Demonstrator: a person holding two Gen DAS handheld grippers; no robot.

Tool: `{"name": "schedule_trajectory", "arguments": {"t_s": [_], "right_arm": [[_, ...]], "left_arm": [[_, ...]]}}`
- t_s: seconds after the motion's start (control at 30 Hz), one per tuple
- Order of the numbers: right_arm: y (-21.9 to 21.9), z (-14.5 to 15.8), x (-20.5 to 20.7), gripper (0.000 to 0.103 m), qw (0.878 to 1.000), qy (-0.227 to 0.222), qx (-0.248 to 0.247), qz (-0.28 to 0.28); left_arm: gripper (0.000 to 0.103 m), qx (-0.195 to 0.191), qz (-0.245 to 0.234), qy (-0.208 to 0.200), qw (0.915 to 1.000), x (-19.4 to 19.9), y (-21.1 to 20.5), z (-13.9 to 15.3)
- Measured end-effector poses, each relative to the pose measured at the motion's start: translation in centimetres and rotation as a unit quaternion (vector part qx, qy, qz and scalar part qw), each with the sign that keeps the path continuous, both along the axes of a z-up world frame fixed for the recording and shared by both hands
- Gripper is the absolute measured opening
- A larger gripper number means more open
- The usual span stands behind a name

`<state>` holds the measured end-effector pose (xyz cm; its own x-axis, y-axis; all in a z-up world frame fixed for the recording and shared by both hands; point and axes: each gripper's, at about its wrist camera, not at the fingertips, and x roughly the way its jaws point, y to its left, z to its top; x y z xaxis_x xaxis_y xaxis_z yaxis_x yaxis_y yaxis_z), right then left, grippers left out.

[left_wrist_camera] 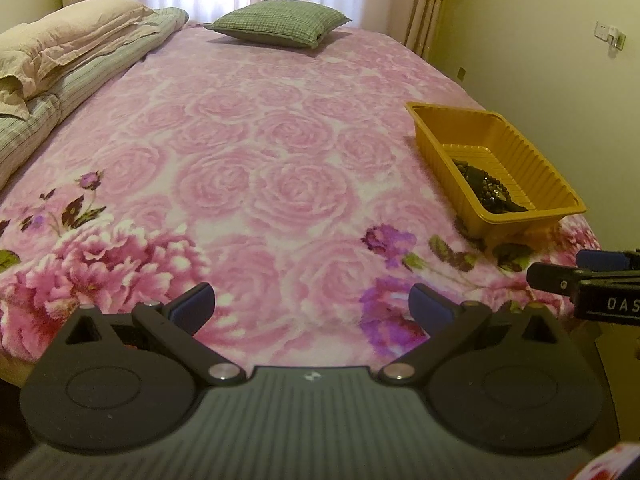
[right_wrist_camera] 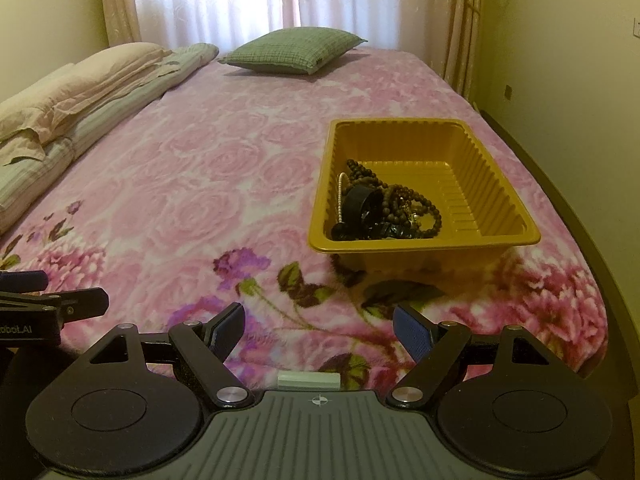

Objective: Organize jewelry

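Observation:
A yellow plastic tray (right_wrist_camera: 516, 236) stands on the pink floral bedspread, toward the bed's right side. Inside it lies a tangle of jewelry (right_wrist_camera: 384, 210): dark wooden bead strands, a black bangle and a thin pearl strand. In the left wrist view the same tray (left_wrist_camera: 536, 216) sits at the right with the beads (left_wrist_camera: 488, 192) in its near corner. My right gripper (right_wrist_camera: 318, 330) hovers open over the bed's near edge, short of the tray, nothing between its blue pads. My left gripper (left_wrist_camera: 312, 304) is open too, over bare bedspread left of the tray.
A green checked cushion (right_wrist_camera: 294, 50) lies at the far end under the curtained window. Folded quilts and a beige pillow (right_wrist_camera: 76, 92) line the left side. A yellow wall runs close along the right of the bed, whose dark frame edge (right_wrist_camera: 580, 216) shows there.

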<state>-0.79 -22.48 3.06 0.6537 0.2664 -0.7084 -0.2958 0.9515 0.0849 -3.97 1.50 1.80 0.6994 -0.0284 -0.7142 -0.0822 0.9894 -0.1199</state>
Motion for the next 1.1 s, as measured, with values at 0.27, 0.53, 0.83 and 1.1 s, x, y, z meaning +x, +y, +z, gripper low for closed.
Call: {"name": "schedule_trajectory", "arguments": {"t_s": [0.27,0.53,0.83,1.1], "right_arm": [[-0.05,-0.08,0.02,0.081,1.0,0.001,0.002,0.001],[-0.13,-0.17,-0.04,0.081,1.0,0.001,0.002,-0.002],[-0.18,-0.18,-0.02,0.081,1.0,0.001,0.001,-0.002],[-0.33,-0.29,0.03,0.081,1.0,0.001,0.002,-0.004]], "left_arm": [[0.103,0.001,0.007,0.001,1.0,0.05,0.01,-0.14],[0.103,-0.001,0.007,0.002,1.0,0.06,0.01,-0.19],[0.103,-0.001,0.007,0.002,1.0,0.09,-0.17,-0.22],[0.103,-0.001,0.007,0.002,1.0,0.08,-0.12,-0.18]]}}
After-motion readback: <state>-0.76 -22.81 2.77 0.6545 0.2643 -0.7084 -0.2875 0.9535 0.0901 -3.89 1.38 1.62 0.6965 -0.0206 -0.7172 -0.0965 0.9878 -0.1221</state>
